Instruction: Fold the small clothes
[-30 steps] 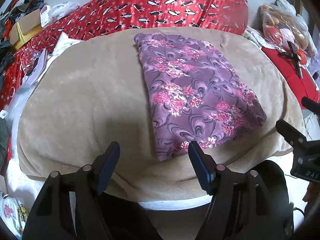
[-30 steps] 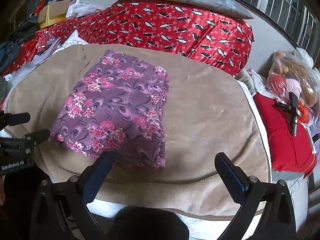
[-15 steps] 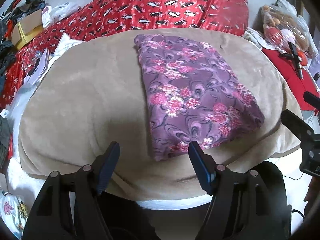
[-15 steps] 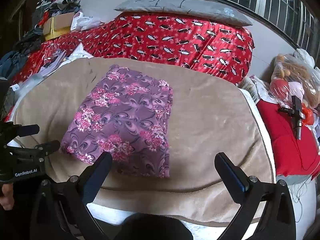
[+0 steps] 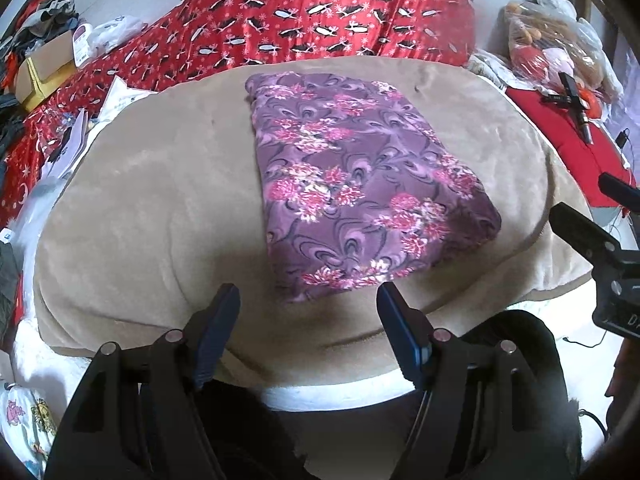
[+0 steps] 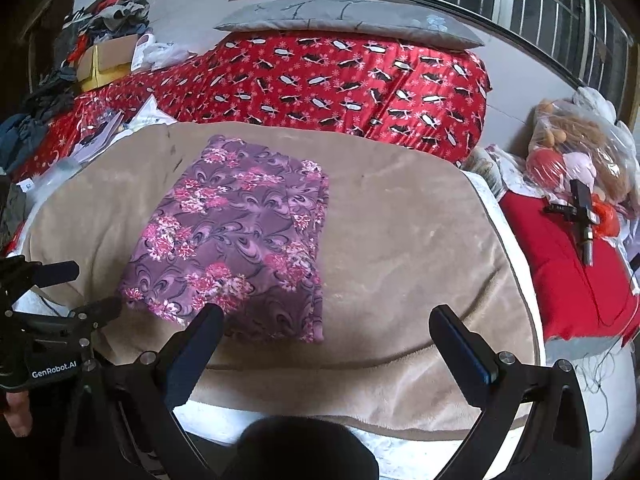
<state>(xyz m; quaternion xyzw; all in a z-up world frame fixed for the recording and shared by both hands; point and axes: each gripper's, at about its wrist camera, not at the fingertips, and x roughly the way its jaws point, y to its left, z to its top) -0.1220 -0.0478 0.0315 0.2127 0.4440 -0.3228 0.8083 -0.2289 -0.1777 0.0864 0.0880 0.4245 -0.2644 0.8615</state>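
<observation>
A purple cloth with pink flowers (image 5: 352,176) lies folded into a flat rectangle on a beige blanket (image 5: 152,200). It also shows in the right wrist view (image 6: 240,240), on the same beige blanket (image 6: 408,240). My left gripper (image 5: 308,308) is open and empty, held above the blanket's near edge just short of the cloth's near corner. My right gripper (image 6: 324,324) is open wide and empty, near the cloth's near right corner and apart from it. Each gripper shows at the edge of the other's view.
A red patterned quilt (image 6: 340,80) with a grey pillow (image 6: 348,20) lies behind the blanket. A red cushion (image 6: 568,272) with a black tool and bagged toys sits on the right. Papers, a cardboard box (image 6: 108,60) and piled clothes are on the left.
Both grippers have drawn back and risen away from the folded cloth, which now looks smaller and farther. Both stay open and empty. The cloth has not moved.
</observation>
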